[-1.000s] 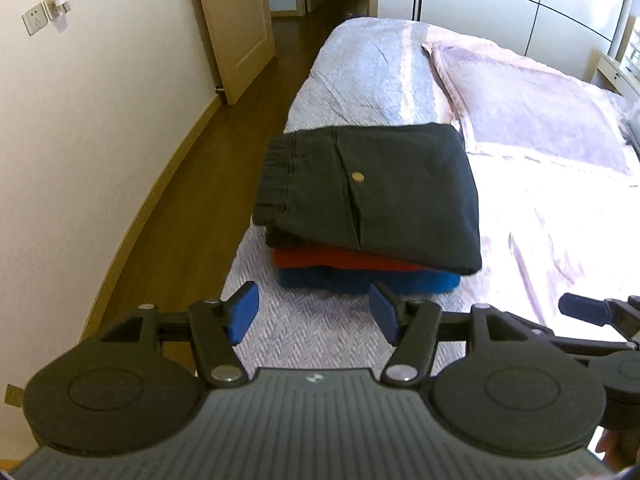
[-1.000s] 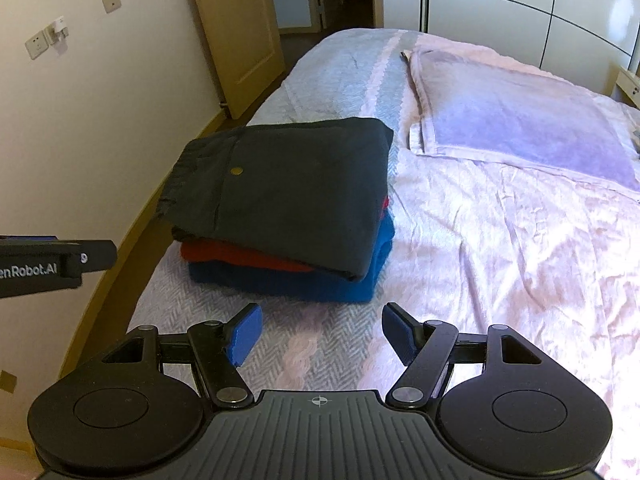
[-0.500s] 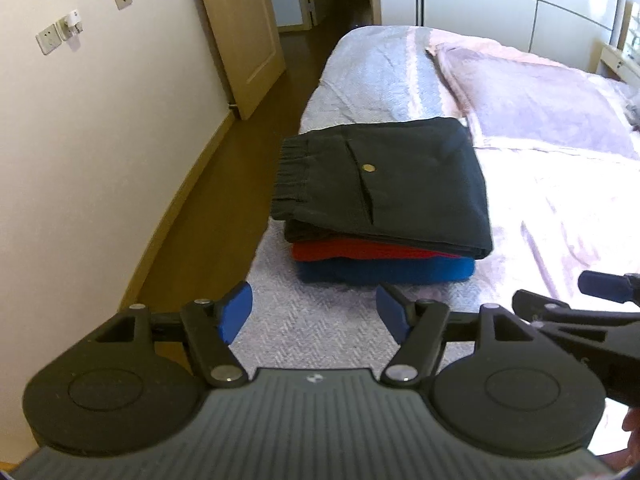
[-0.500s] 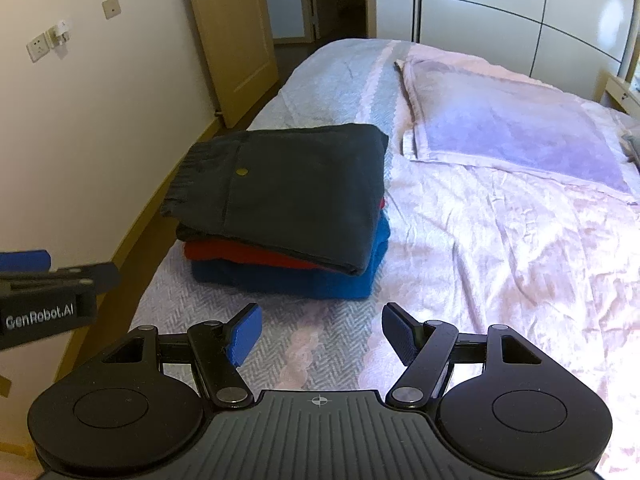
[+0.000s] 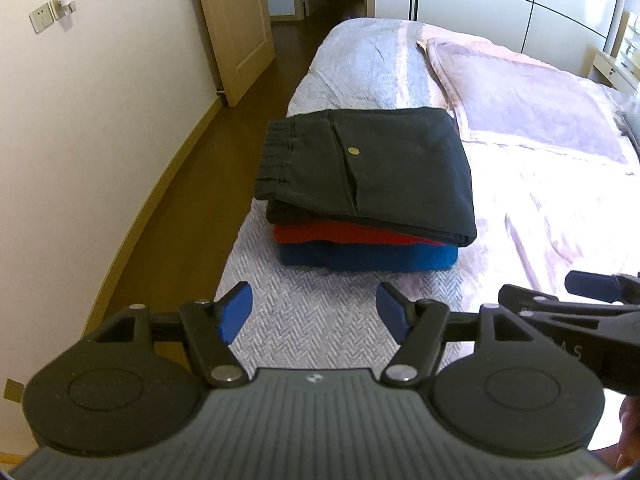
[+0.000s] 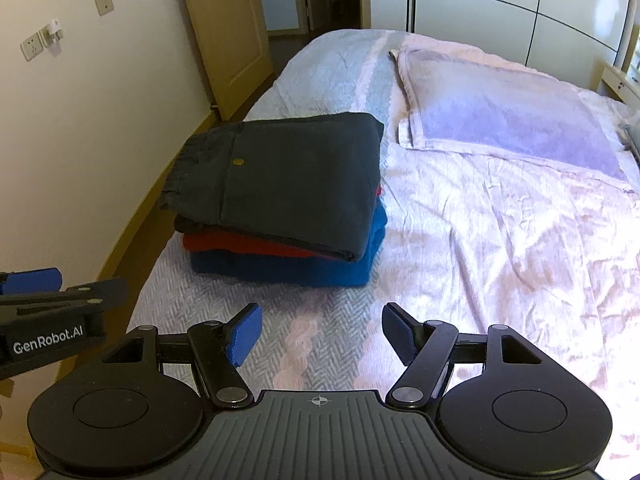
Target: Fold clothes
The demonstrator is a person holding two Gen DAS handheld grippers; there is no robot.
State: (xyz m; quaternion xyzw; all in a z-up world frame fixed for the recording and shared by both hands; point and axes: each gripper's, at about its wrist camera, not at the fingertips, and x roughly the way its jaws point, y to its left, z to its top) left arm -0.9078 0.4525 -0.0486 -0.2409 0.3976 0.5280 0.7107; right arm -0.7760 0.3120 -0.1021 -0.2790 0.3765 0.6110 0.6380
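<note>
Left wrist view: both grippers tilted down over the bed, short of the folded stack.
The left gripper (image 5: 314,312) has just spread wide, empty; the right gripper (image 6: 320,334) gapes empty beside it. Beyond them, black trousers (image 5: 372,172) top red and blue garments on the bed (image 5: 304,312).

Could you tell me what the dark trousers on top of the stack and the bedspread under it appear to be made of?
The dark trousers look like a matte woven cotton or twill: dull surface, gathered elastic waistband, a brass-coloured button on the pocket. The bedspread under the stack looks like a woven textile with a fine herringbone pattern, pale grey; its fibre I cannot tell.
</note>
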